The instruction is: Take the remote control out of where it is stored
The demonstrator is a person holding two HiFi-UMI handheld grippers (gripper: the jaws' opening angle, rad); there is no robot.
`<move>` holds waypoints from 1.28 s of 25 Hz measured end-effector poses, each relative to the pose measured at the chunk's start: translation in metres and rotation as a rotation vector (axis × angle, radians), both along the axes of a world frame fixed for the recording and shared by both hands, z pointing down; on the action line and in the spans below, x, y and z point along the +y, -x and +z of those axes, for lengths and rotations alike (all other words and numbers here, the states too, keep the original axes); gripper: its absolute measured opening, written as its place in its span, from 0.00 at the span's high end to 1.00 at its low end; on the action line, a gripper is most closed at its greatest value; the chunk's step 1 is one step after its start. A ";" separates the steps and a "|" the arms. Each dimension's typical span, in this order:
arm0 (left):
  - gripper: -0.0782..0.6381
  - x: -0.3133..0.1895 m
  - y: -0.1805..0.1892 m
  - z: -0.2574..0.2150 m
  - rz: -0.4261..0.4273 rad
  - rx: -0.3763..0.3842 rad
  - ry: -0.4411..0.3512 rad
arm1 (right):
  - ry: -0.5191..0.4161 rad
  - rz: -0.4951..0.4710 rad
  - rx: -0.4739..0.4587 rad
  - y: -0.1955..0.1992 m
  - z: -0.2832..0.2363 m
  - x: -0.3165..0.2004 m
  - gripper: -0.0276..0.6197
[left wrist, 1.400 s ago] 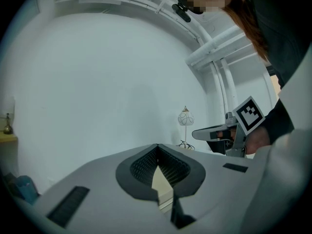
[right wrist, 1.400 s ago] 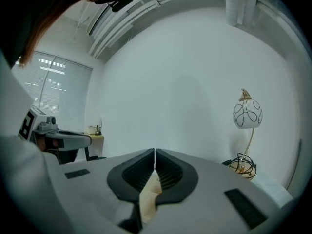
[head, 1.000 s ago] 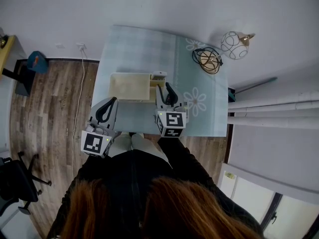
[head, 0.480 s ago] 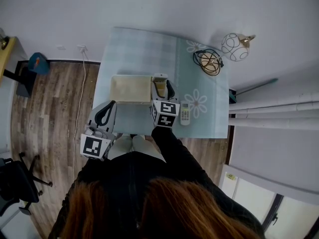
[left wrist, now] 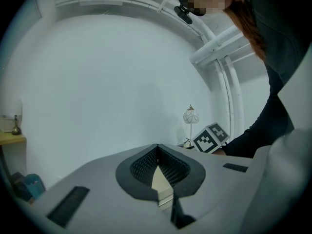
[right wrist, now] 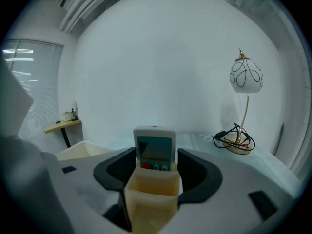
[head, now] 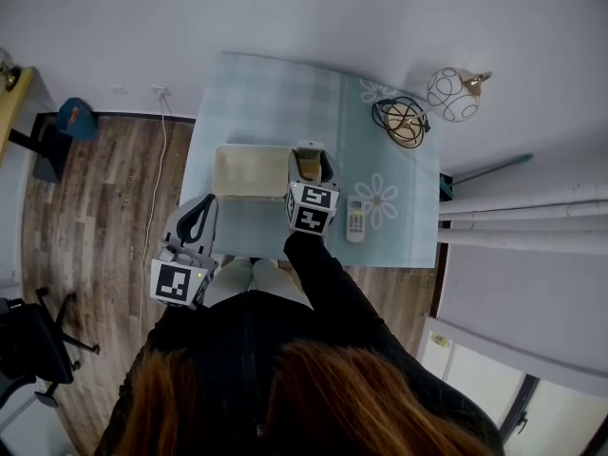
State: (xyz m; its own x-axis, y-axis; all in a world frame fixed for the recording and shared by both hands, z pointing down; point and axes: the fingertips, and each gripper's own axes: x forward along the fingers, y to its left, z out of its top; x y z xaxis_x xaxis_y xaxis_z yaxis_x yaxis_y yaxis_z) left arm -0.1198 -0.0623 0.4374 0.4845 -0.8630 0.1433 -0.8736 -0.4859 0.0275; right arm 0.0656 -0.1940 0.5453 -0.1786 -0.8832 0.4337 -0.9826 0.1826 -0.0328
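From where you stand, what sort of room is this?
Probably a living room, or a test room furnished like a home. The signs are a pale blue flowered tablecloth, a globe-shaded table lamp and a wood-plank floor.

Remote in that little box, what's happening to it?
A person holds the right gripper up to it. Its jaws have just been opening and stand either side of the cream holder, where the remote control stands upright, not gripped yet. Another remote lies on the table. The left gripper is shut, empty.
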 end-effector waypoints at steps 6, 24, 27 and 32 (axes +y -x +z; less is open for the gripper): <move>0.88 0.000 0.005 0.001 -0.011 -0.006 0.003 | -0.007 0.020 0.018 0.002 0.003 -0.008 0.56; 0.88 -0.003 0.006 0.003 -0.005 0.001 0.016 | -0.170 -0.030 0.012 0.001 -0.055 -0.008 0.56; 0.88 -0.004 0.001 0.002 0.009 -0.002 0.016 | -0.214 -0.043 0.004 0.001 -0.076 -0.005 0.56; 0.88 -0.006 -0.011 0.001 0.039 0.011 0.006 | -0.294 -0.072 -0.006 0.001 -0.113 0.006 0.56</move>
